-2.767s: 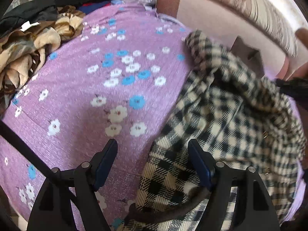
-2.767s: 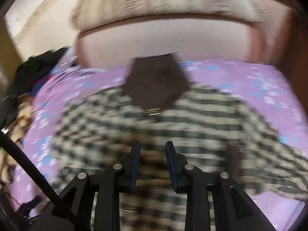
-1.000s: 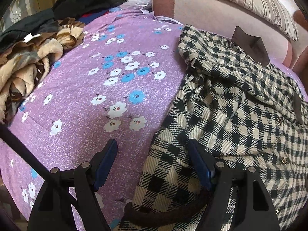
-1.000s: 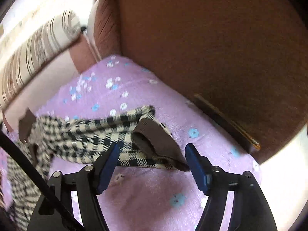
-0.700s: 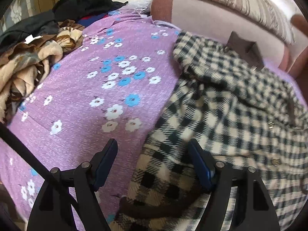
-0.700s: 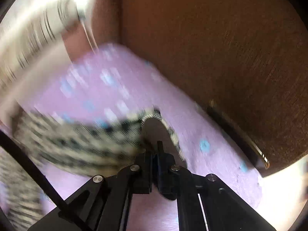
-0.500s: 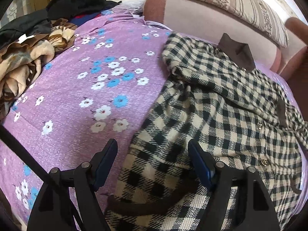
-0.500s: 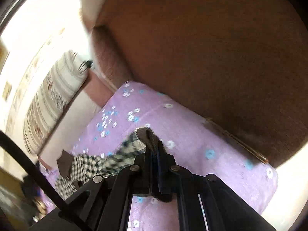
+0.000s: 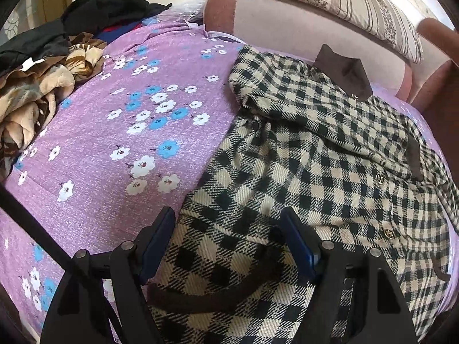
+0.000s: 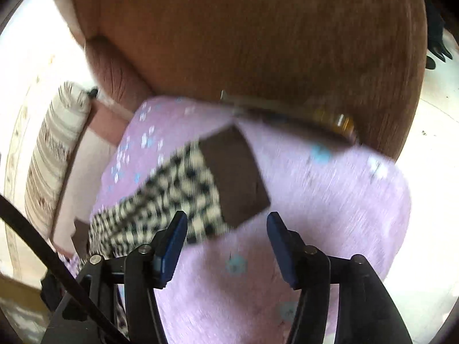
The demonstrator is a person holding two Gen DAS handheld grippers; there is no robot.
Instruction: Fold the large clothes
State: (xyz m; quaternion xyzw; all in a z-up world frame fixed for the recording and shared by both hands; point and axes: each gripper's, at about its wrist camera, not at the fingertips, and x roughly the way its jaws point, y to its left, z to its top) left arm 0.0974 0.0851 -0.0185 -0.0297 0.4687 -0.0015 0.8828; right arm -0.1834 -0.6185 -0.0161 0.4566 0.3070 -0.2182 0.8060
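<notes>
A black-and-cream checked jacket (image 9: 330, 166) with a brown collar (image 9: 344, 71) lies spread on the purple flowered bed cover (image 9: 114, 143). My left gripper (image 9: 226, 229) is open, its jaws straddling the jacket's lower part just above a brown-edged hem (image 9: 212, 298). In the right wrist view, one checked sleeve (image 10: 172, 197) stretches out flat and ends in a brown cuff (image 10: 235, 177). My right gripper (image 10: 226, 238) is open and empty, just short of the cuff, not touching it.
A pile of other clothes (image 9: 34, 86) lies at the bed's far left. A striped pillow (image 9: 330, 3) rests on the pink headboard (image 9: 287, 31). A brown upholstered panel (image 10: 258, 34) stands beyond the sleeve.
My right gripper was shut on the brown cuff and lifted it; it has now opened, and the sleeve lies flat. My left gripper stays open over the jacket's hem.
</notes>
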